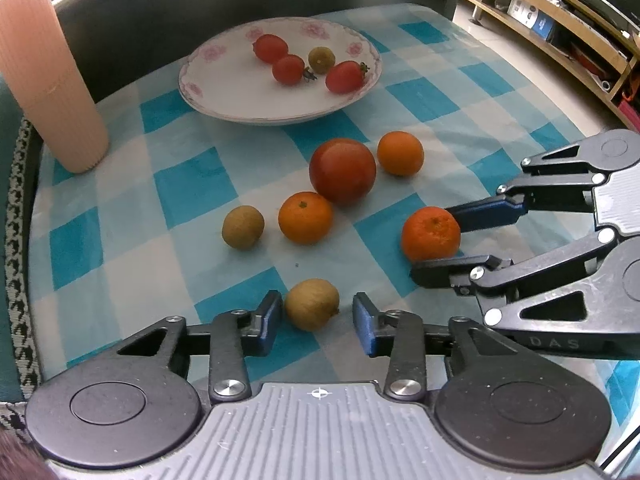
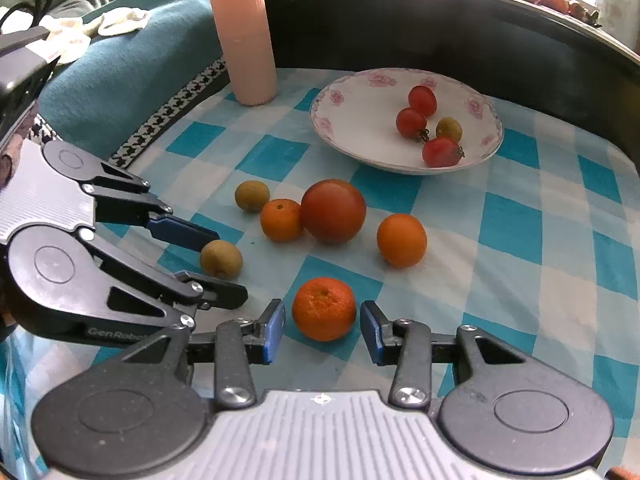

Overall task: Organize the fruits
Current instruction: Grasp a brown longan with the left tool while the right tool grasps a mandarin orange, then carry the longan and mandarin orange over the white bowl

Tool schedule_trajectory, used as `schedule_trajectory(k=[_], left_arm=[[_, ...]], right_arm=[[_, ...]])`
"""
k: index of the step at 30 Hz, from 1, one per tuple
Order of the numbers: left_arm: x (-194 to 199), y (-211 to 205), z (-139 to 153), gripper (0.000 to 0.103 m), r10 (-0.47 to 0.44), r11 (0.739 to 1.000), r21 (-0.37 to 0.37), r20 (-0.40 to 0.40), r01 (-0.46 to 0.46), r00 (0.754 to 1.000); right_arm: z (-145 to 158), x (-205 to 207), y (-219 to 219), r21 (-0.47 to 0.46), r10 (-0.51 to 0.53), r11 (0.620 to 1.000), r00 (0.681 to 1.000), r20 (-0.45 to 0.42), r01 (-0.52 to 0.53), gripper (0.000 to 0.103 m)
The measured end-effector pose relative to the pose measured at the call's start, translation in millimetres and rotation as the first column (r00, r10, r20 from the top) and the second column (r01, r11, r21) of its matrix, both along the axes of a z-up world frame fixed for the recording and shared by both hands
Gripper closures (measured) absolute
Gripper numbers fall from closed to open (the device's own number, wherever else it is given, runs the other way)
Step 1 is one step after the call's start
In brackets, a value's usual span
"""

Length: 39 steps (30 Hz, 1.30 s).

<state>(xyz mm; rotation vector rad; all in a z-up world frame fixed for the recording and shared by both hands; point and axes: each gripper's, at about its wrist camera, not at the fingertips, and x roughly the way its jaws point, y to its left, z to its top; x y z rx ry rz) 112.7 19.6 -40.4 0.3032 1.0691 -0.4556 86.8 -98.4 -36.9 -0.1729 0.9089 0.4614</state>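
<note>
A small brown longan (image 1: pixel 312 309) lies on the checked cloth between the jaws of my left gripper (image 1: pixel 318 316). The left pad touches it and a gap shows at the right pad. A rough mandarin (image 2: pixel 324 308) sits between the jaws of my right gripper (image 2: pixel 322 320), with a thin gap on each side. Farther out lie a big red tomato (image 1: pixel 342 171), two smooth mandarins (image 1: pixel 305 218) (image 1: pixel 400 153) and another longan (image 1: pixel 243 227). The flowered white plate (image 1: pixel 240 96) holds three cherry tomatoes and one longan.
A tall ribbed pink cup (image 1: pixel 48 80) stands at the far left corner of the table. A dark raised rim (image 2: pixel 440 32) runs behind the plate. The table's edge drops off at the right, toward wooden shelves (image 1: pixel 560 20).
</note>
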Motion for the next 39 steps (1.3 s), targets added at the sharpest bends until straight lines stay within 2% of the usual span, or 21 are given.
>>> schedule_trajectory(k=[4, 11, 14, 17, 20, 22, 26, 39], left_arm=[[-1, -1, 0, 0.062, 0.001, 1.000, 0.004, 0.004, -0.001, 1.000], [-2, -3, 0, 0.062, -0.015, 1.000, 0.021, 0.012, 0.015, 1.000], [-2, -4, -1, 0.060, -0.014, 1.000, 0.024, 0.010, 0.014, 1.000], [-1, -3, -1, 0.053, -0.003, 1.000, 0.030, 0.013, 0.002, 1.000], [0, -1, -1, 0.053, 0.007, 1.000, 0.023, 0.008, -0.007, 1.000], [1, -1, -1, 0.054, 0.002, 1.000, 0.025, 0.011, -0.002, 1.000], [-1, -2, 1, 0.066, -0.003, 1.000, 0.016, 0.012, 0.003, 1.000], [-1, -3, 12, 0.067, 0.004, 1.000, -0.011, 0.041, -0.003, 0.999]], right_arm=[[-3, 0, 3, -0.017, 0.002, 1.000, 1.000, -0.015, -0.002, 0.052], [-3, -2, 3, -0.027, 0.004, 1.000, 1.000, -0.017, -0.005, 0.052], [-4, -2, 2, -0.025, 0.007, 1.000, 1.000, -0.018, -0.007, 0.052], [-4, -1, 3, -0.030, 0.011, 0.999, 1.000, -0.016, -0.012, 0.052], [-5, -1, 2, -0.021, 0.005, 1.000, 1.000, -0.020, -0.006, 0.052], [-5, -1, 1, -0.016, 0.004, 1.000, 1.000, -0.021, -0.004, 0.052], [-5, -1, 0, -0.009, 0.000, 1.000, 1.000, -0.025, -0.001, 0.052], [5, -3, -1, -0.010, 0.008, 1.000, 1.000, 0.000, -0.008, 0.053]])
